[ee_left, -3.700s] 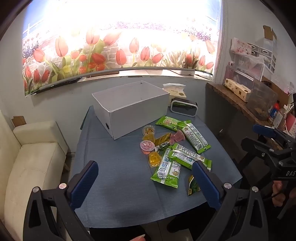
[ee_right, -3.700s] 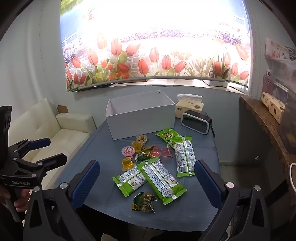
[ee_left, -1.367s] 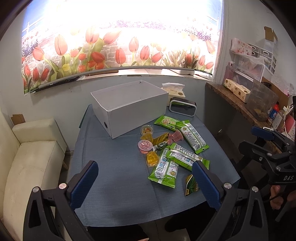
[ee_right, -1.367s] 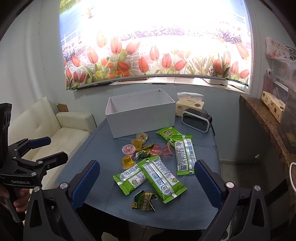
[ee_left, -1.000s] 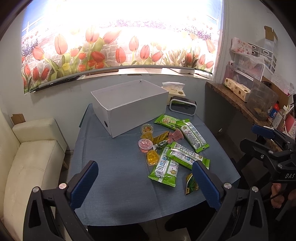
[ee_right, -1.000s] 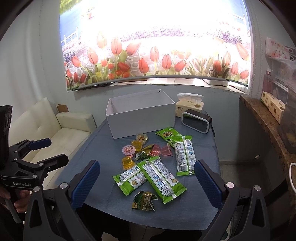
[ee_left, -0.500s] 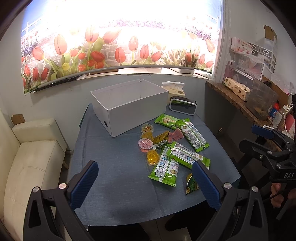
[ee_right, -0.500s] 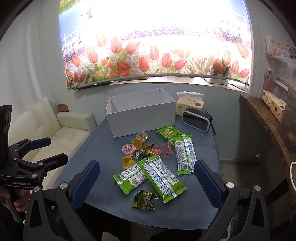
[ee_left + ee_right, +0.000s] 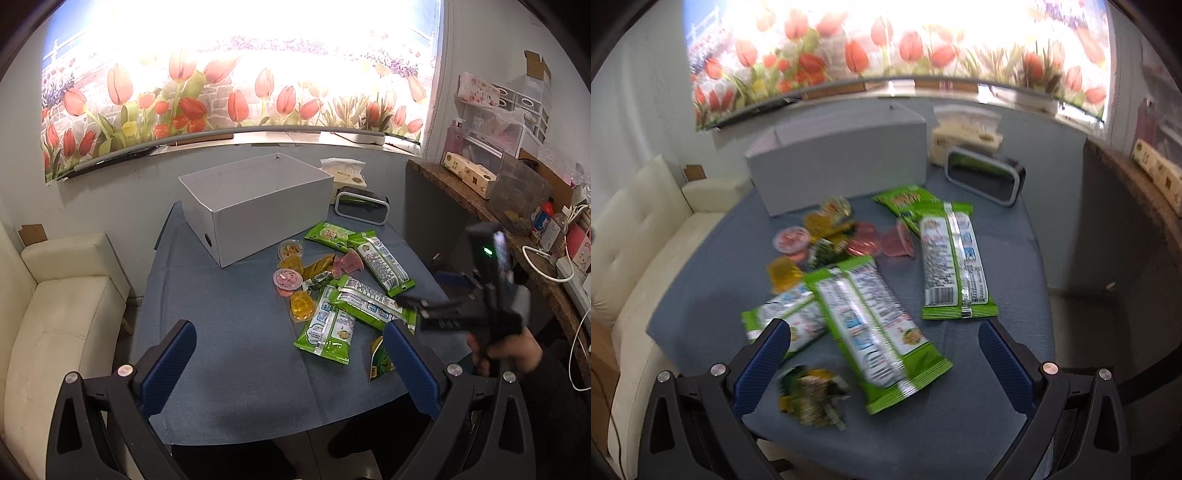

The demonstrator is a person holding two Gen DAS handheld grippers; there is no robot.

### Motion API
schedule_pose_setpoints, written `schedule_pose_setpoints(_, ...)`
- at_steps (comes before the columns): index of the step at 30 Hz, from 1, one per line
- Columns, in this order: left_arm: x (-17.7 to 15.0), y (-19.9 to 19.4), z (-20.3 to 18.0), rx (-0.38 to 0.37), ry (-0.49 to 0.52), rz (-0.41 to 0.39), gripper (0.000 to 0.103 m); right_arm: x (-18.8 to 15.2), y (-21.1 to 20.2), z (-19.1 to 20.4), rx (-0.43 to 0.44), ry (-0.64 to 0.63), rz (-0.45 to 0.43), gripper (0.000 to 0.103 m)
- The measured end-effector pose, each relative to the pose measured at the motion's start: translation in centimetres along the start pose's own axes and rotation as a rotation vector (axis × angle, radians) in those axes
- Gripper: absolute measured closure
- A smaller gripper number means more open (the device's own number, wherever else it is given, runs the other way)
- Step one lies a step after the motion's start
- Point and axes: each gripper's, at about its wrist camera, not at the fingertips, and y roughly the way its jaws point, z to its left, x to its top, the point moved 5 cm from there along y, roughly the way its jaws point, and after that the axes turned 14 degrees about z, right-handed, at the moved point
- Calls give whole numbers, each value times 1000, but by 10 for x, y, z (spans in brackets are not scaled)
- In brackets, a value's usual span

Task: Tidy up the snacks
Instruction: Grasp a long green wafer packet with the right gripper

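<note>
Your right gripper (image 9: pixel 882 354) is wide open and holds nothing, low over the green packets (image 9: pixel 875 328) just ahead, ready to grab one. Your left gripper (image 9: pixel 288 354), open and empty too, waits. The white box (image 9: pixel 255 206) sits beyond, open for snacks.

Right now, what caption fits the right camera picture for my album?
Open right gripper hovering over green snack packets and jelly cups near a white box.

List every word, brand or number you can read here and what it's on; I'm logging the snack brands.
Nothing can be read with confidence.
Long green snack packs: print and a barcode show, too small or blurred to read.
Small crumpled green packet: blurred.
Jelly cup lids: too small.
Box on the side shelf: markings unreadable.
White box: no text visible.
</note>
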Motion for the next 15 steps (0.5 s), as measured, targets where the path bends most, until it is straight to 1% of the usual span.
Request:
schedule_pose_setpoints(4, -4, 6, 2, -1, -5, 18, 0, 36, 34, -35, -45, 62, 4, 0)
schedule_pose_setpoints(8, -9, 13, 0, -5, -12, 34, 0, 63, 73, -51, -51, 55, 81, 0)
schedule_pose_setpoints(10, -11, 16, -1, -4, -7, 43, 0, 71, 92, -57, -75, 45, 124, 0)
schedule_pose_setpoints(12, -15, 21, -3, -5, 2, 54, 0, 73, 104, -60, -60, 35, 157, 6)
schedule_pose_setpoints(13, -15, 24, -3, -6, 3, 60, 0, 74, 108, -59, -53, 32, 168, 12)
schedule_pose_setpoints(14, -16, 28, -3, -9, 4, 72, 0, 74, 112, -60, -48, 28, 178, 16)
schedule_pose_setpoints(15, -16, 32, -4, -15, 6, 82, 0, 75, 112, -60, -66, 17, 165, 21)
